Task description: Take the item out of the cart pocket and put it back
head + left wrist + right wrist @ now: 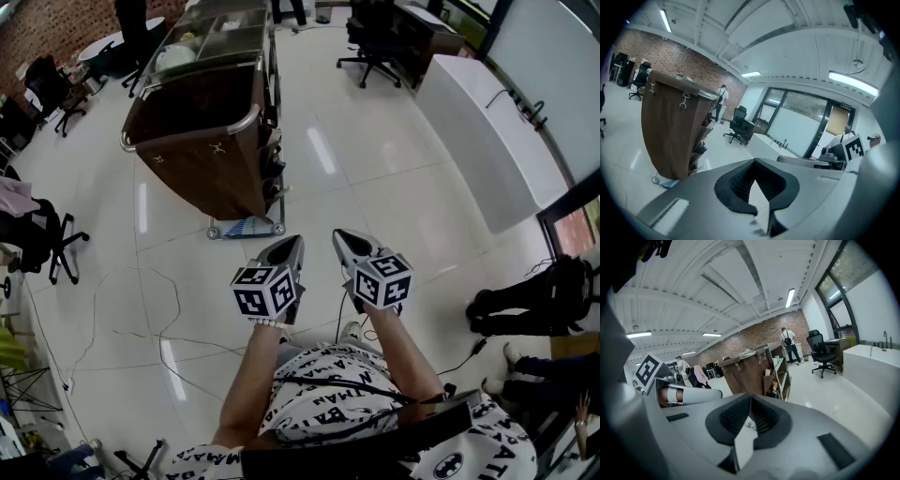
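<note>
Two tongs, side by side and both pressed together with nothing between them: the left tongs (292, 244) (754, 165) and the right tongs (344, 240) (750, 401) hang low in front of the person, angled a little downward. The cart (246, 120) (670, 136) (750, 369) stands well apart from them, ahead and slightly left across the floor (394, 187), its long axis running away from the person. Its side pockets (273, 161) (774, 378) face the right-hand side of the head view, almost straight ahead of the left tongs, so I'd call that hand a touch nearer. The pockets do hold things, but which is the item to take I can't tell; they're too small. The brown bag (192, 155) fills the near end, contents not visible. By my reading nothing is started yet: the gap has to close first.
</note>
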Action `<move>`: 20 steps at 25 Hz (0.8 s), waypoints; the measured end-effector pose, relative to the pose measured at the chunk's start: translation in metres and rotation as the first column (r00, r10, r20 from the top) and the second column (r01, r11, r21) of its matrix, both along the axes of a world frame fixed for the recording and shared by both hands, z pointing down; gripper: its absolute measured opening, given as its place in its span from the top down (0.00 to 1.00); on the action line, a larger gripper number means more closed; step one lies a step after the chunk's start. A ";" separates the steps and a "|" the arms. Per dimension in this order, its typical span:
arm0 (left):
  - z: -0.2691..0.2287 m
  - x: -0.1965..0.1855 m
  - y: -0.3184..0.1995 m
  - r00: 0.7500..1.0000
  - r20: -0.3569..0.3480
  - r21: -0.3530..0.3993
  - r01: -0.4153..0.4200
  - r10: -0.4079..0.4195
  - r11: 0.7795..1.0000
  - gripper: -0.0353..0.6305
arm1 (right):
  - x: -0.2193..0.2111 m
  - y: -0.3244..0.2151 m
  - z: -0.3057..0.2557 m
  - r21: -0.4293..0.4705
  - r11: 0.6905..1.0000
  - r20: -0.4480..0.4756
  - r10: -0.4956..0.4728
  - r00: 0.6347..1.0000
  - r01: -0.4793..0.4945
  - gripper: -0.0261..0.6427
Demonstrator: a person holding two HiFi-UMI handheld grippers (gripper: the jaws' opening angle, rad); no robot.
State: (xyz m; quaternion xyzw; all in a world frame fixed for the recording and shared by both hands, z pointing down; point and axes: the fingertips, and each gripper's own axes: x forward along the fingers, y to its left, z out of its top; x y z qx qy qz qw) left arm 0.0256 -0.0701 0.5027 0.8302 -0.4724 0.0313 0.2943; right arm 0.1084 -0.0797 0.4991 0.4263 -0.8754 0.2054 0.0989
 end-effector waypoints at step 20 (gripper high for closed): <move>-0.019 -0.080 -0.039 0.996 0.082 0.067 -0.053 0.047 0.996 0.95 | -0.056 -0.076 -0.012 0.058 0.992 -0.031 0.116 0.993 -0.114 0.61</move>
